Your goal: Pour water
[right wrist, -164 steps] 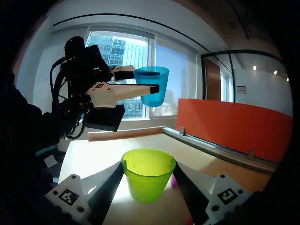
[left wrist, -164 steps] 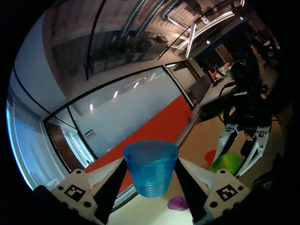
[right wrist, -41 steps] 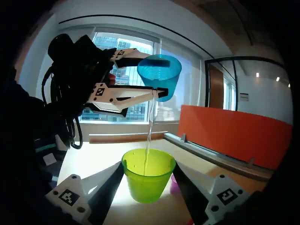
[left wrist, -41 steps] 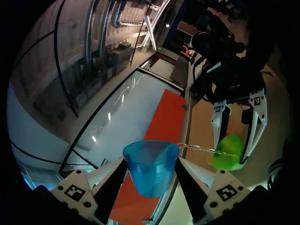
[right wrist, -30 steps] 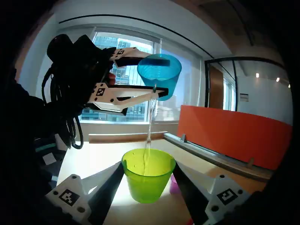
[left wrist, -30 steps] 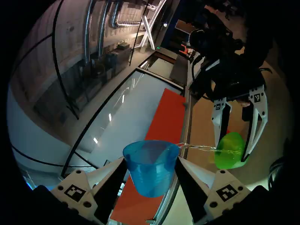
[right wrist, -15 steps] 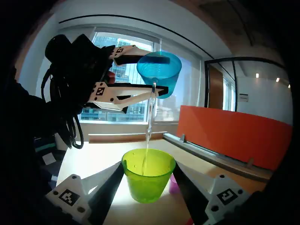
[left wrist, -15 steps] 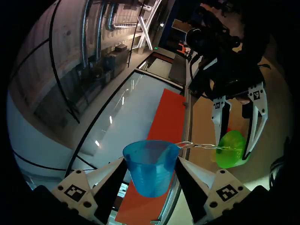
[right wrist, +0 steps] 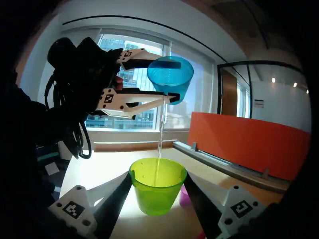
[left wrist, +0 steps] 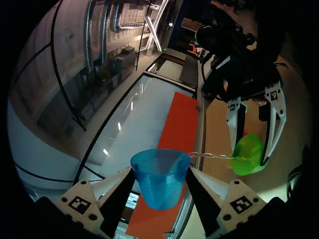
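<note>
Fingers of my left gripper [left wrist: 160, 172] clamp the tilted blue cup [left wrist: 159, 187]. From it water [right wrist: 160, 131] streams into the green cup [right wrist: 157, 191], pinched by the fingers of my right gripper [right wrist: 157, 176].

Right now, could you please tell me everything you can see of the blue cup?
The blue cup is translucent plastic, tapered, with faint ridges around its lower wall. The left gripper clamps it between both fingers, one on each side. It is held high in the air and tipped over; a thin stream of water runs off its rim down into the green cup below. Nothing else touches it.
</note>
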Demonstrator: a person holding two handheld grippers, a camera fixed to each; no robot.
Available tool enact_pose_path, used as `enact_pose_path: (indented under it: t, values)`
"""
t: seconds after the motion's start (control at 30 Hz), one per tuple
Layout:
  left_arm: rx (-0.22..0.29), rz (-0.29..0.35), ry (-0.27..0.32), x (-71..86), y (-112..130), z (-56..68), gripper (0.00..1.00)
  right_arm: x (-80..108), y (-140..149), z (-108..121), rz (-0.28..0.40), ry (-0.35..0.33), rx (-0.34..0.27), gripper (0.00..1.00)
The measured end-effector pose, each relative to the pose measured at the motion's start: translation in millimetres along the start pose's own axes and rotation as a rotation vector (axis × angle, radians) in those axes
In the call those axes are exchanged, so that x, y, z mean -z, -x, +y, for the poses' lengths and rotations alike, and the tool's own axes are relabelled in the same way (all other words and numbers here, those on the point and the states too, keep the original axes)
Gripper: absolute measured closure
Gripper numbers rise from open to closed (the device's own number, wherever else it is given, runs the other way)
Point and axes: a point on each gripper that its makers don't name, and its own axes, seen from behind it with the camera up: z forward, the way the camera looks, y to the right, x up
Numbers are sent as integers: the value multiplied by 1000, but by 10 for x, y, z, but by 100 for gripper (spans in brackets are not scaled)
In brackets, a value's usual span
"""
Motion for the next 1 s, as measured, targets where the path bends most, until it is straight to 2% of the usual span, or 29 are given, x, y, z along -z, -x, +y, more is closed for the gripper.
enact_pose_path:
  t: [1.0]
  values:
    - [-81, 3, -9, -3, -81, -17, 16, 25, 9, 19, 6, 4, 2, 9]
